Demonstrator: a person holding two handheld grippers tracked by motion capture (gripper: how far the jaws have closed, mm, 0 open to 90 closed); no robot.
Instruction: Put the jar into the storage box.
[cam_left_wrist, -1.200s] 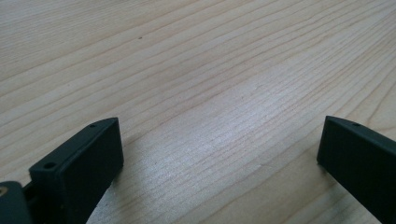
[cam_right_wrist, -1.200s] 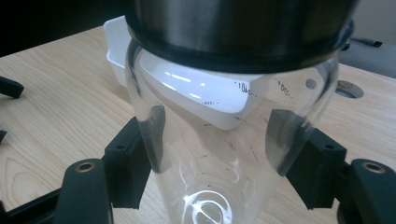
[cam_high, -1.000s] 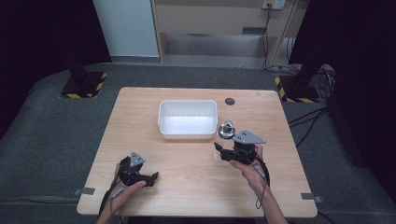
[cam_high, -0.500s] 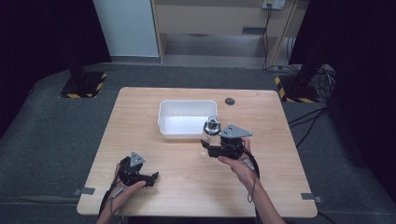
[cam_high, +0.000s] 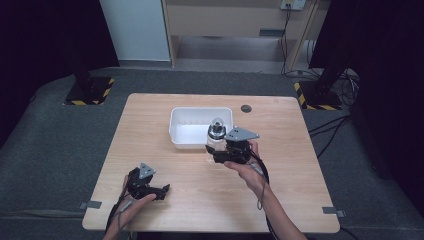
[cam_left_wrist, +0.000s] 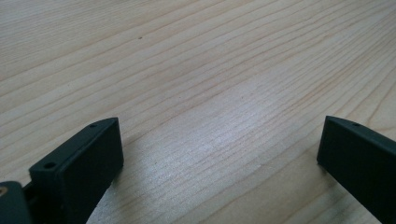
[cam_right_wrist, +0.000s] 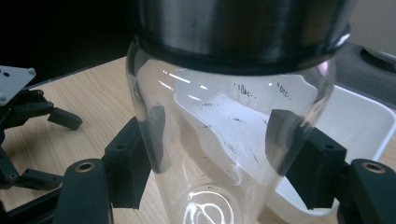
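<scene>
Between the jaws of the right hand-held gripper (cam_right_wrist: 212, 163) stands a clear glass jar (cam_right_wrist: 233, 126) with a metal top, both pads pressed to its sides, just at the near right corner of the white tub (cam_high: 200, 126) on the desk (cam_high: 300, 170). Carrying the jar seems the step in hand; next, likely lifting it over the tub's rim. Near left, the left hand-held gripper (cam_left_wrist: 219, 154) rests wide apart, holding nothing.

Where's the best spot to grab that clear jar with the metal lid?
Grip the jar around its glass body, below the metal lid, coming in level from the side. It stands upright, and the right gripper already has its jaws on opposite sides there.
</scene>
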